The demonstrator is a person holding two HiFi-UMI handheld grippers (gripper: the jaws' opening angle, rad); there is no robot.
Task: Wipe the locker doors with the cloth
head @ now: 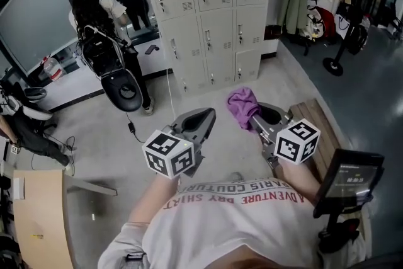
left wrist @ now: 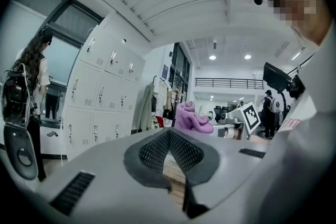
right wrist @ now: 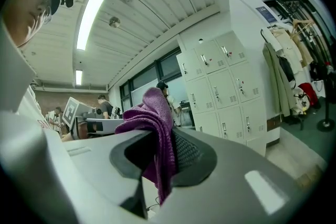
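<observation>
**Head view.** We count two grippers.
- Left gripper (head: 204, 115): jaws drawn together, nothing in them.
- Right gripper (head: 257, 115): clamped on the one cloth (head: 242, 102), which is purple, bunched ahead of the jaws, and well apart from the lockers (head: 208, 9).
- Lockers: one bank of three columns, with four tiers in sight and the top tier cropped. That makes twelve doors at least partly shown, each with a handle.
- Persons besides ourselves: two. One is standing (head: 94, 6) just beside the bank's left end, and one is low at the left edge (head: 22, 120).
- One cord (head: 132, 129) lies on the floor between us and the bank.
- Risk, as we judge it: walking in could catch the cord or crowd the standing person.

**Left gripper view.**
- Left gripper (left wrist: 169, 139): pads closed to a sliver, empty. The one cloth (left wrist: 191, 118) shows beyond it.
- Risk: with this tool idle, nothing steadies a door, so an unlatched one might swing under pressure.

**Right gripper view.**
- Right gripper (right wrist: 163, 152): jaws pinch a fold of the cloth (right wrist: 152, 113), with most of it heaped above them and a tail hanging below.
- The lockers (right wrist: 226, 86) stand well apart from the gripper.
- Risk: so narrow a bite may let the cloth drag out against the metal, or the loose tail may snag a handle. Bare jaw tips could then scrape the paint.
</observation>
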